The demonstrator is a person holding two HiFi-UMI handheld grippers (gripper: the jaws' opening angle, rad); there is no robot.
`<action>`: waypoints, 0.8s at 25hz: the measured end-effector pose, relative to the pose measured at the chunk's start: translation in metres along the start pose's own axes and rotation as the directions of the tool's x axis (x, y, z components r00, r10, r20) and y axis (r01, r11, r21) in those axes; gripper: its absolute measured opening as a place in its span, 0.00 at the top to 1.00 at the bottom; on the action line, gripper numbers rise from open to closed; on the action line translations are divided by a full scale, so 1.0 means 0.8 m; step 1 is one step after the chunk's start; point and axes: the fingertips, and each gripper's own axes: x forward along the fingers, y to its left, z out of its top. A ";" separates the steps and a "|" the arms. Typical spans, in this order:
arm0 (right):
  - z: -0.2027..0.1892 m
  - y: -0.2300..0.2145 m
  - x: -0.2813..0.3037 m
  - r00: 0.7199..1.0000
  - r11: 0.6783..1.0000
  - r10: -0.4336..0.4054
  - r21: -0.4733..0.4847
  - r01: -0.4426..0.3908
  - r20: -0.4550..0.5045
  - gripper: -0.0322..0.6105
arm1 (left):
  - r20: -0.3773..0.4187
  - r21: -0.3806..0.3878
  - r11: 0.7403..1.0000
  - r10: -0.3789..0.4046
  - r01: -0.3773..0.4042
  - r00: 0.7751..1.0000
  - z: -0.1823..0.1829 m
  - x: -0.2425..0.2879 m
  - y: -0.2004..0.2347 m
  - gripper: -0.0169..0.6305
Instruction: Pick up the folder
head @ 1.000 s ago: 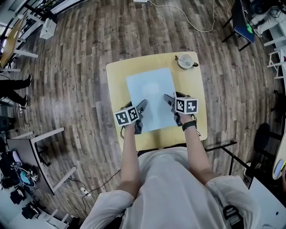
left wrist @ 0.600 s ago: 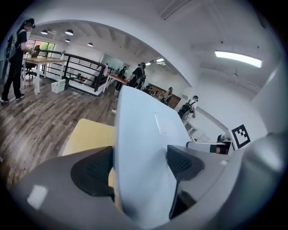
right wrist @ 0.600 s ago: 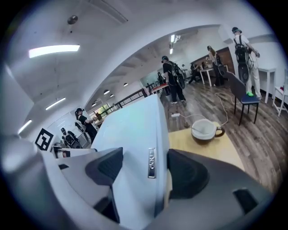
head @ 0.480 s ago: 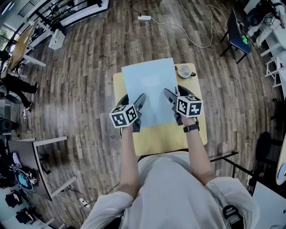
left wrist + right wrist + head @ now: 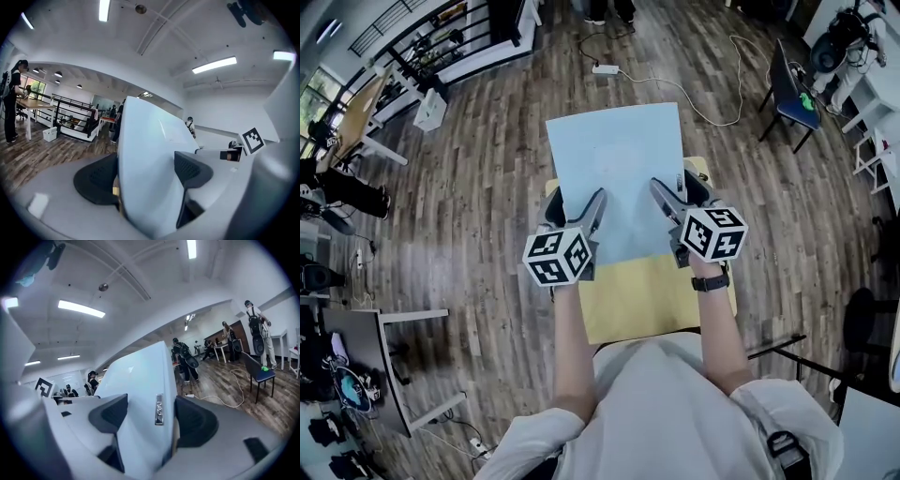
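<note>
A pale blue folder (image 5: 617, 173) is held up in the air above the small yellow table (image 5: 647, 298), tilted up toward the head camera. My left gripper (image 5: 581, 220) is shut on its left edge and my right gripper (image 5: 668, 214) is shut on its right edge. In the left gripper view the folder (image 5: 150, 168) stands edge-on between the two dark pads (image 5: 191, 169). The right gripper view shows the folder (image 5: 140, 394) clamped the same way, with a small metal clasp (image 5: 159, 409) on its edge.
A white cup on a saucer (image 5: 695, 177) sits at the table's far right corner, mostly hidden behind the right gripper. A dark chair (image 5: 789, 92) and a cable with a power strip (image 5: 607, 68) are on the wooden floor beyond. Desks stand at left.
The folder has been lifted off the table by both grippers and raised toward the camera, so it now looks larger and covers the table's far part.
</note>
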 end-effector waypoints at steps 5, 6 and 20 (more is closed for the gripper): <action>0.042 0.016 -0.022 0.997 1.000 0.012 -0.024 -0.010 0.075 0.47 | 0.077 0.038 0.999 -0.017 0.014 0.997 0.042 -0.017 -0.022 0.41; 0.051 0.021 -0.025 0.996 0.999 0.013 -0.036 -0.010 0.089 0.47 | 0.091 0.046 0.999 -0.020 0.016 0.996 0.050 -0.021 -0.025 0.41; 0.149 0.075 -0.063 0.963 0.987 0.057 -0.161 -0.015 0.262 0.47 | 0.272 0.143 0.990 -0.055 0.016 0.961 0.152 -0.069 -0.057 0.41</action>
